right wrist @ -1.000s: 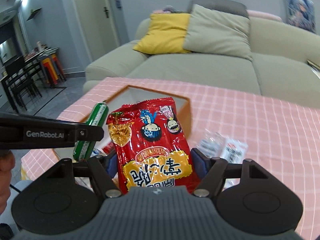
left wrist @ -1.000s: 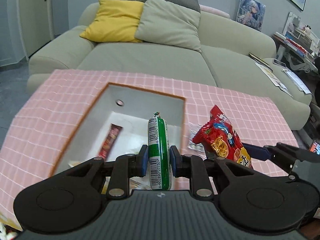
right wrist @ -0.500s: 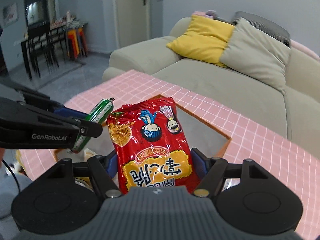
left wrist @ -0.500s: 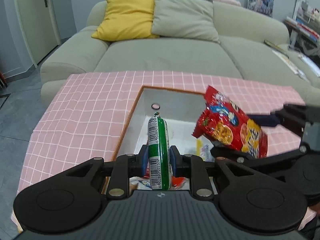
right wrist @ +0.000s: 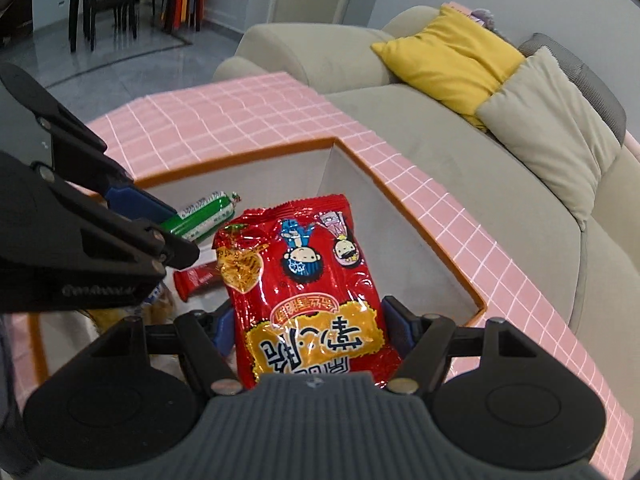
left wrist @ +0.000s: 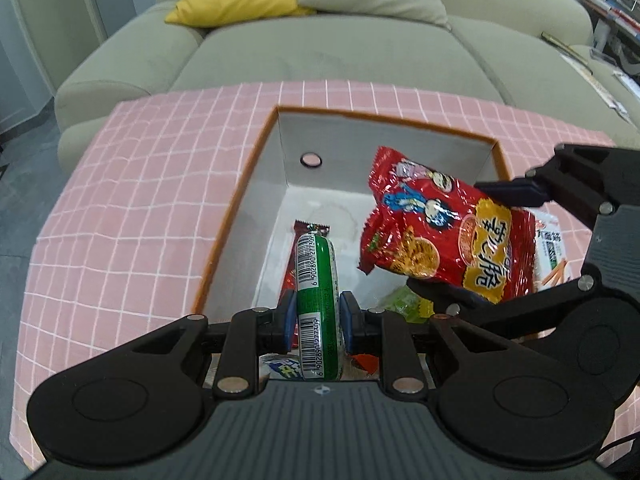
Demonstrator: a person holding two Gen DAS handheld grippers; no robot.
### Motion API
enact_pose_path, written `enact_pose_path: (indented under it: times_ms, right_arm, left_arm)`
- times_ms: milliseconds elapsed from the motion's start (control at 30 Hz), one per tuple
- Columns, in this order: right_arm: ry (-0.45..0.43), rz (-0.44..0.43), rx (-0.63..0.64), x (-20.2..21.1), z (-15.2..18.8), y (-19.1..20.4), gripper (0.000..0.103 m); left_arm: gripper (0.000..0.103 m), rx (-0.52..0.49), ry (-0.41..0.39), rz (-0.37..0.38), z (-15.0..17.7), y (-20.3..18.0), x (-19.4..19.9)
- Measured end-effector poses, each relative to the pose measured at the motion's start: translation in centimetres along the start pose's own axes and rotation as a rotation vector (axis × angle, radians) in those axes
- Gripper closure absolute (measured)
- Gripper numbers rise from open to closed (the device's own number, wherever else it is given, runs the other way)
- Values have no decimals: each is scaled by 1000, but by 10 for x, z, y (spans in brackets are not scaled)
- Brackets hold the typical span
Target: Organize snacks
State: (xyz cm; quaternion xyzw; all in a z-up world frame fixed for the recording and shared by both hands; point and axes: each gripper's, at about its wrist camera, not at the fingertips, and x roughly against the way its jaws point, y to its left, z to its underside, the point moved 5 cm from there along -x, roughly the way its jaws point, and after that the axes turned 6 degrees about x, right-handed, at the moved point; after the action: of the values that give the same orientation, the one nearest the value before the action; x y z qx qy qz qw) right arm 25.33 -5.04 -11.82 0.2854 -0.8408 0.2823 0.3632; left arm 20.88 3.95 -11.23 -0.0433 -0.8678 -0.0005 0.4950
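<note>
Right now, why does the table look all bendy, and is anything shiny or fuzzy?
Left wrist view: the fisheye lens bows the pink table; the red bag shows glare. Right wrist view: same bending, shiny bag, and the left gripper looks blurred close up.

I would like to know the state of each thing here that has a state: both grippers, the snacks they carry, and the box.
left gripper: shut on the green sausage
green sausage: held upright, over the box
right gripper: shut on the red snack bag
red snack bag: held over the box, sealed
box: open on top, some snacks already inside
</note>
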Motion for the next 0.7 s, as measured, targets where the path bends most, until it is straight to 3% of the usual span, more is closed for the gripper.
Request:
enact_pose_path:
  times_ms: [333, 700]
  right_arm:
    - [54, -8, 97, -41, 2, -1, 34]
    - [108, -59, 80, -65, 15, -3, 33]
  left_arm:
    - [78, 5, 85, -12, 1, 1, -36]
    - [78, -11, 123, -18, 5, -3, -53]
